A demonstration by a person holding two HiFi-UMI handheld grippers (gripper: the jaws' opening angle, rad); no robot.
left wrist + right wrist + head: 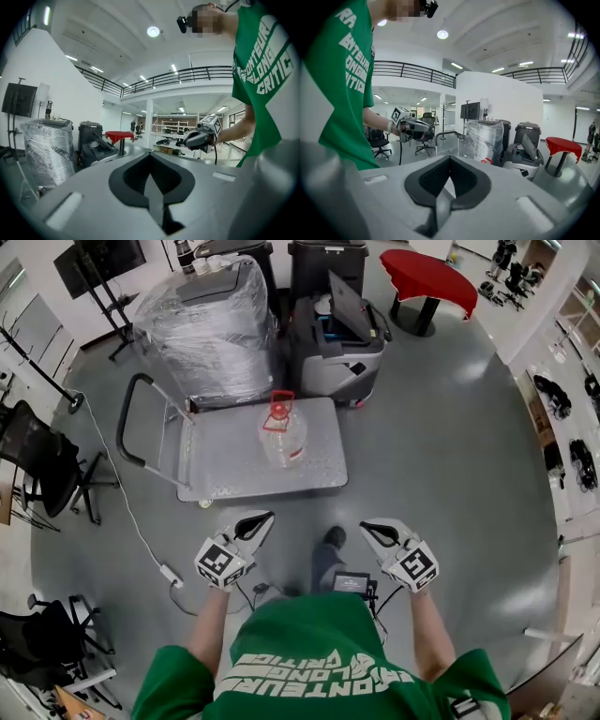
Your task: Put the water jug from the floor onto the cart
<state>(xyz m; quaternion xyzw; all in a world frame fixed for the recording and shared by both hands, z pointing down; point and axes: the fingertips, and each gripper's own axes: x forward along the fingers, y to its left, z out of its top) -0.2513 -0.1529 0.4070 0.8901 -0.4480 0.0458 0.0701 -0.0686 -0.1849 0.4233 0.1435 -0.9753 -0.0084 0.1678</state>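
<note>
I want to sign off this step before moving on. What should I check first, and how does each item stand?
1. Jug upright on cart: ok.
2. Jug away from the cart's edges: ok.
3. Left hand-held gripper empty, jaws together: ok.
4. Right hand-held gripper empty, jaws together: ok.
5. Both grippers apart from the jug: ok.
6. Cap tight: cannot tell.
</note>
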